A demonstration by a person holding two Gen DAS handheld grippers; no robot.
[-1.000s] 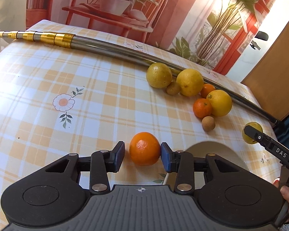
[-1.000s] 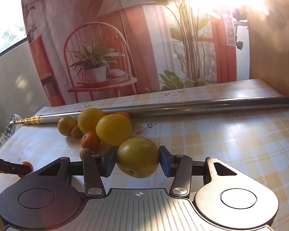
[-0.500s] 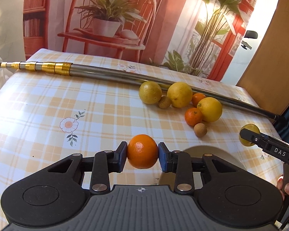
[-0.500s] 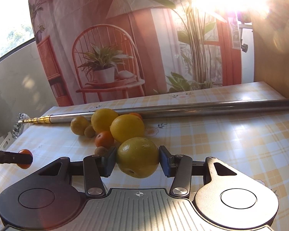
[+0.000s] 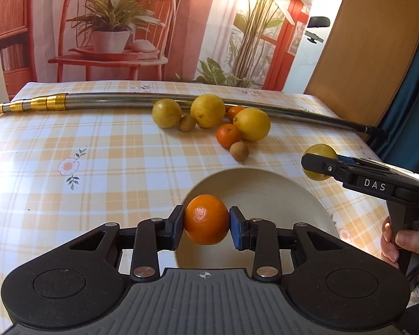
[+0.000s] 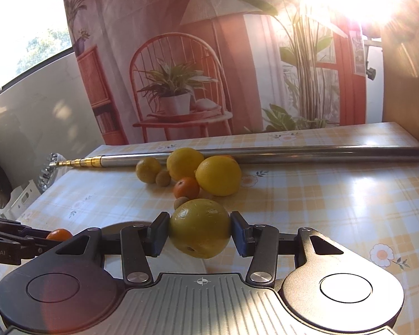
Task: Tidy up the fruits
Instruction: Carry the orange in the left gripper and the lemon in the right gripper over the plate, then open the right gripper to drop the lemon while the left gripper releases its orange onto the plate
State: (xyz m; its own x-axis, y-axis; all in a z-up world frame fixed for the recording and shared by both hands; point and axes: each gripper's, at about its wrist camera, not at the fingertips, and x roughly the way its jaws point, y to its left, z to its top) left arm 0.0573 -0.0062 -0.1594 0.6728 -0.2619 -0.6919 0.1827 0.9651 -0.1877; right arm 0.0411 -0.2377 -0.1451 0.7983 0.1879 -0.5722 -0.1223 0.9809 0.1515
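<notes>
Two hand-held grippers are up over the table (image 5: 103, 150), each holding one fruit. The left hand-held gripper (image 5: 206, 226) is clamped on a glossy orange (image 5: 206, 219) above the near rim of a cream plate (image 5: 265, 192). The right hand-held gripper (image 6: 199, 233) squeezes a dull, speckled yellow lemon (image 6: 199, 231) beside the plate. Behind lie seven loose fruits: three lemons (image 5: 208, 110), two small oranges (image 5: 228, 135), two brown kiwis (image 5: 239, 151), bunched against a long metal pole (image 5: 111, 102).

Far orange (image 5: 235, 110) mostly hidden behind lemons (image 5: 251, 124); pole (image 5: 103, 101) ends cut off at both edges.
</notes>
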